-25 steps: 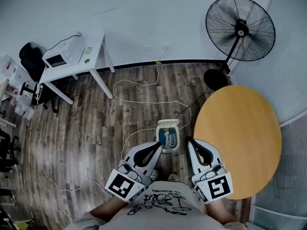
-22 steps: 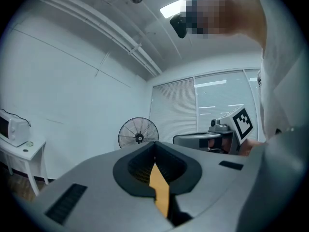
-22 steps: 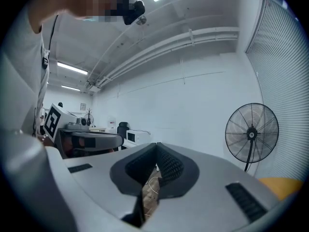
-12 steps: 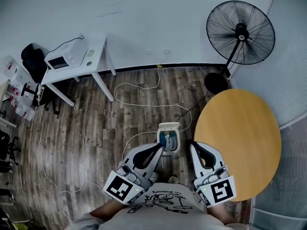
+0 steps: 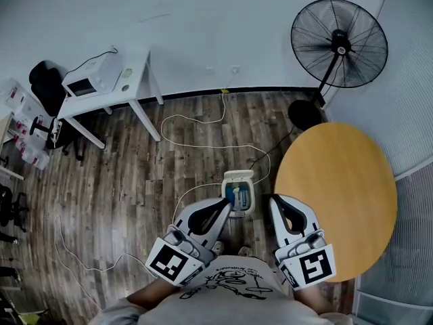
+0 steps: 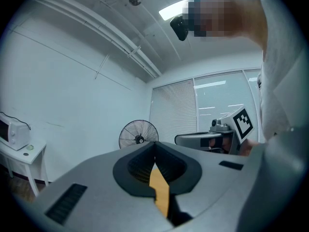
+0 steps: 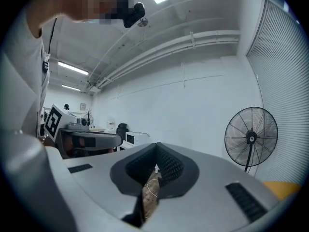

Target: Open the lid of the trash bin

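A small white trash bin (image 5: 238, 192) stands on the wooden floor just in front of me, its lid tipped back on the far side and blue and white contents showing inside. My left gripper (image 5: 226, 206) is held level with its tips just left of the bin's near rim; its jaws meet with nothing between them (image 6: 154, 147). My right gripper (image 5: 273, 201) hangs to the right of the bin, apart from it, and is likewise shut and empty (image 7: 155, 150). Neither gripper view shows the bin.
A round wooden table (image 5: 338, 195) lies close on my right. A black standing fan (image 5: 338, 42) is at the far right, a white side table (image 5: 139, 70) with a microwave at the far left. White cable (image 5: 203, 144) loops over the floor past the bin.
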`<action>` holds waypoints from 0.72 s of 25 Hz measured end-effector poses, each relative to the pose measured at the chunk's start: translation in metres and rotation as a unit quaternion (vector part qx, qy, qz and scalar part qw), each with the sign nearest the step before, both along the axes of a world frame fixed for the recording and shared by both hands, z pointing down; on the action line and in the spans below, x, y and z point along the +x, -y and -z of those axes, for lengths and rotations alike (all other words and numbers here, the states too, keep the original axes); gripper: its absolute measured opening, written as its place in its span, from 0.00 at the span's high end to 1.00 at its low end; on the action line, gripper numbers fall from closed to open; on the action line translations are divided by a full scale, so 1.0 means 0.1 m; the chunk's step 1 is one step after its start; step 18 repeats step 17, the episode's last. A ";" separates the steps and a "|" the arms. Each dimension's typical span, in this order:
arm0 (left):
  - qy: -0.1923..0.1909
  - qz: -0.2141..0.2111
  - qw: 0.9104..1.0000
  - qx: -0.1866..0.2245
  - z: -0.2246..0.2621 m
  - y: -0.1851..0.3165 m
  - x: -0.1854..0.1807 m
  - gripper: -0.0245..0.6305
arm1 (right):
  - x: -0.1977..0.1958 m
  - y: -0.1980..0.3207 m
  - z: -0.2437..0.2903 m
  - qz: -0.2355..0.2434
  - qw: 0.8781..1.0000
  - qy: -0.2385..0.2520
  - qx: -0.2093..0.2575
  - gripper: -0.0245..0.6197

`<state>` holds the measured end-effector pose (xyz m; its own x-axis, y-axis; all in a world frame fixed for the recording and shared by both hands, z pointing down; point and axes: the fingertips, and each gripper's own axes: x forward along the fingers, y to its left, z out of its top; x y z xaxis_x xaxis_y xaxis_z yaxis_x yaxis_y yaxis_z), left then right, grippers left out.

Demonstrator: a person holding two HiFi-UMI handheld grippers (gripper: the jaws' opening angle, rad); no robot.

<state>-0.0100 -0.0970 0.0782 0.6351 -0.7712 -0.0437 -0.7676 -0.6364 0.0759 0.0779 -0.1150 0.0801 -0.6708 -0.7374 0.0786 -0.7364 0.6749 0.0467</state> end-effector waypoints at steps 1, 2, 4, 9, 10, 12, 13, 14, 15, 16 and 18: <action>0.000 0.000 1.000 -0.001 0.00 0.00 0.00 0.94 | 0.00 0.00 0.00 0.000 1.000 0.001 0.000 0.95; 0.000 -0.001 1.000 -0.001 0.00 0.01 -0.01 0.94 | -0.01 0.00 0.00 0.000 1.000 0.001 0.000 0.95; -0.001 0.000 1.000 -0.001 -0.01 0.02 0.00 0.94 | 0.00 0.01 0.00 0.000 1.000 0.002 0.000 0.95; -0.003 0.004 1.000 -0.003 -0.03 0.01 0.02 0.94 | 0.01 0.00 0.01 0.001 1.000 0.003 0.001 0.95; -0.003 0.004 1.000 -0.002 -0.02 0.01 0.02 0.94 | 0.01 0.00 0.01 0.002 1.000 0.003 0.001 0.95; -0.002 0.003 1.000 -0.002 -0.03 0.02 0.02 0.94 | 0.01 0.01 0.01 0.002 1.000 0.004 0.001 0.95; -0.001 0.003 1.000 -0.003 -0.03 0.02 0.02 0.94 | 0.02 0.01 0.02 0.002 1.000 0.005 0.001 0.95; -0.001 0.003 1.000 -0.005 -0.03 0.02 0.02 0.94 | 0.02 0.01 0.02 0.002 1.000 0.005 0.001 0.95; -0.001 0.003 1.000 -0.007 -0.04 0.02 0.02 0.94 | 0.02 0.01 0.01 0.002 1.000 0.006 0.001 0.95; -0.002 0.004 1.000 -0.010 -0.05 0.01 0.02 0.94 | 0.02 0.01 0.01 0.002 1.000 0.005 0.001 0.95; -0.002 0.004 1.000 -0.014 -0.06 0.01 0.02 0.94 | 0.02 0.01 0.01 0.002 1.000 0.005 0.002 0.95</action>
